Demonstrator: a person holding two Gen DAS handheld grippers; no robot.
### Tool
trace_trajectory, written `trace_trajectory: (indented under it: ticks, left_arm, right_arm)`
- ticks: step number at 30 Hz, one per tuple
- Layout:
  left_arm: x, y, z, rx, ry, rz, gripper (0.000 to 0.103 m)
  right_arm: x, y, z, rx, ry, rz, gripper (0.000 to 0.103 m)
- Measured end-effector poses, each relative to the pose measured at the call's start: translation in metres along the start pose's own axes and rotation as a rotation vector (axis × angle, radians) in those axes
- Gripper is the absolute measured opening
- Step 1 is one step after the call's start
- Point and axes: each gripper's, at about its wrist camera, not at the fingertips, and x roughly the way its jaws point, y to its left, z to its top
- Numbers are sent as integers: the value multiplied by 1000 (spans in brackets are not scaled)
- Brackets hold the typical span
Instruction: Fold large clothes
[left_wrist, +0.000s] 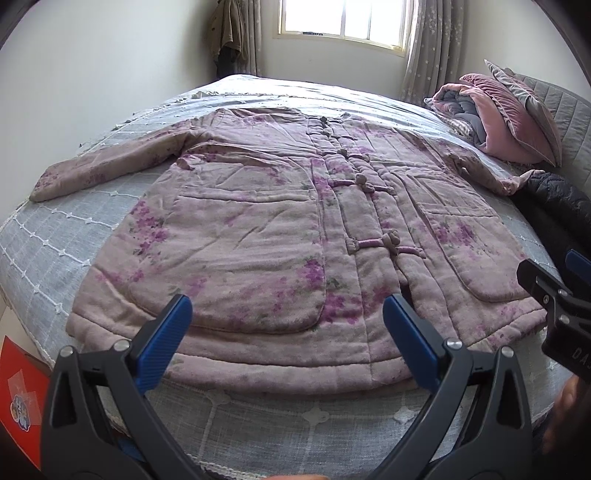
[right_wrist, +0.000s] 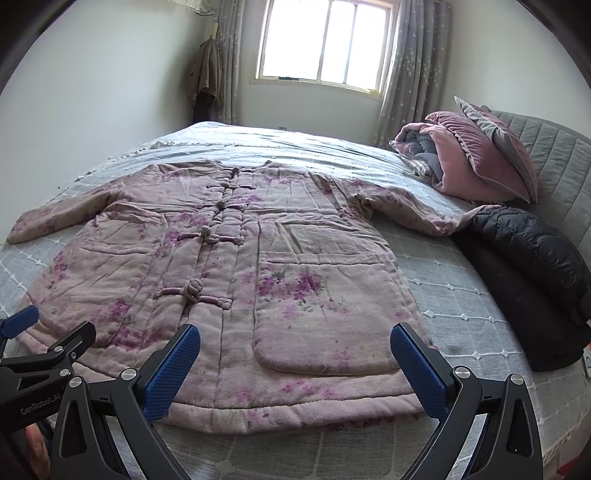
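Note:
A pink padded jacket (left_wrist: 258, 221) with purple flowers and knot buttons lies flat, front up, on the grey bed (left_wrist: 55, 236), sleeves spread to both sides. It also shows in the right wrist view (right_wrist: 229, 280). My left gripper (left_wrist: 288, 332) is open and empty, just above the jacket's hem on its left half. My right gripper (right_wrist: 295, 365) is open and empty above the hem on the right half, over the pocket. Each gripper shows at the edge of the other's view: the right one (left_wrist: 554, 302), the left one (right_wrist: 40, 343).
A black puffer jacket (right_wrist: 532, 280) lies at the right, touching the pink jacket's right sleeve. A folded pink and grey quilt with pillows (right_wrist: 476, 162) leans on the grey headboard (right_wrist: 557, 170). A red box (left_wrist: 22, 398) sits beside the bed at the lower left. Window and curtains are behind.

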Motion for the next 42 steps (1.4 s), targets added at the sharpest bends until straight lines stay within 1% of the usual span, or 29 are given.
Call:
trace_trajectory:
  ticks: [2, 8, 11, 13, 17, 19, 26, 30, 32, 33, 37, 41, 42]
  left_arm:
    - [0, 0, 0, 0, -1, 1, 103]
    - [-1, 0, 1, 7, -2, 5, 103]
    - [0, -2, 0, 16, -6, 10, 103]
    - [-1, -4, 0, 26, -10, 13, 103]
    - [-1, -7, -1, 34, -13, 10, 103]
    - [0, -7, -2, 34, -12, 7, 103]
    - [1, -8, -3, 31, -12, -2, 103]
    - [2, -6, -3, 19, -4, -17, 103]
    - [4, -1, -3, -7, 12, -34, 100]
    - [5, 2, -3, -15, 17, -29, 100]
    - [8, 23, 0, -64, 25, -30, 100]
    - [9, 54, 1, -115, 23, -1, 100]
    - [10, 63, 1, -142, 25, -1, 99]
  right_arm:
    - [0, -1, 0, 19, -8, 11, 103]
    - [2, -1, 0, 8, 17, 2, 103]
    - [2, -2, 1, 20, 36, 17, 103]
    - [3, -1, 1, 9, 31, 12, 103]
    - [1, 3, -1, -21, -26, -10, 103]
    - [1, 4, -1, -30, -35, -14, 103]
    - [6, 2, -2, -24, 9, 0, 103]
    - [6, 2, -3, -21, 9, -2, 103]
    - [7, 2, -4, -24, 5, -19, 103]
    - [7, 2, -4, -23, 11, -22, 103]
    - [11, -7, -4, 1, 32, -2, 103]
    - [12, -29, 1, 46, 42, -19, 103]
    - [14, -38, 3, 68, 50, -23, 103]
